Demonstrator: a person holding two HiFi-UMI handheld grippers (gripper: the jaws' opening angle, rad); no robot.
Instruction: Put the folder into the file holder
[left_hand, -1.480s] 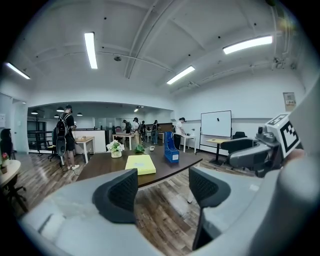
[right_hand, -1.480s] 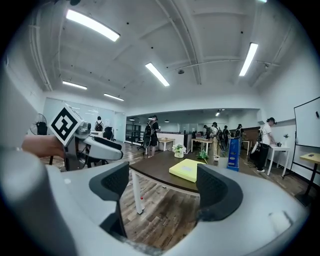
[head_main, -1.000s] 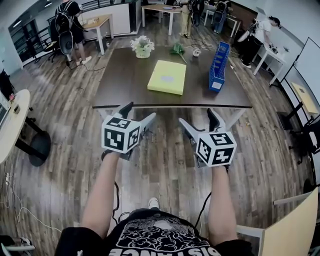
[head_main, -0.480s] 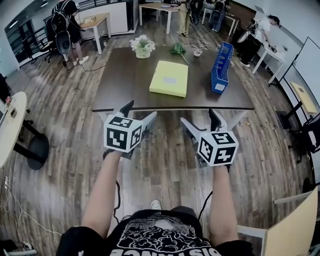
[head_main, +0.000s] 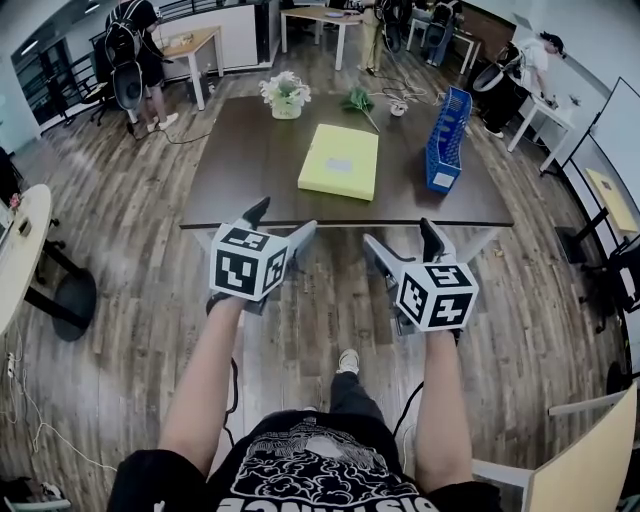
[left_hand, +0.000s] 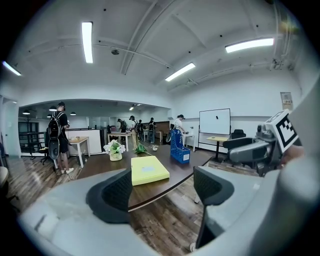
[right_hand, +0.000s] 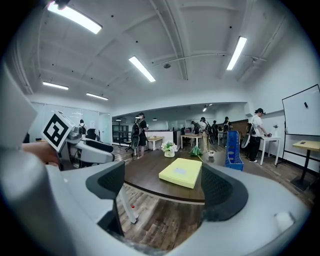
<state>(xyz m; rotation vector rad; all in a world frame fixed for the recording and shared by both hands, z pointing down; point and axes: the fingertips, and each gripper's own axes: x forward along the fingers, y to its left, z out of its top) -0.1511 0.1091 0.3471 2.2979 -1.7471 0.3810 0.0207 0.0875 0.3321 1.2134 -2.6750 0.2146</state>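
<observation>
Flat on table, yellow folder (head_main: 339, 161), pale label, blue file holder (head_main: 446, 140) beside

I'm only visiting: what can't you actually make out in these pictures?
Folder label: print too small in every view.
File holder: head view shows its walls, which hide the slots; far and tiny in both gripper views.
White thing by the leaves: too small in head view to name.
</observation>
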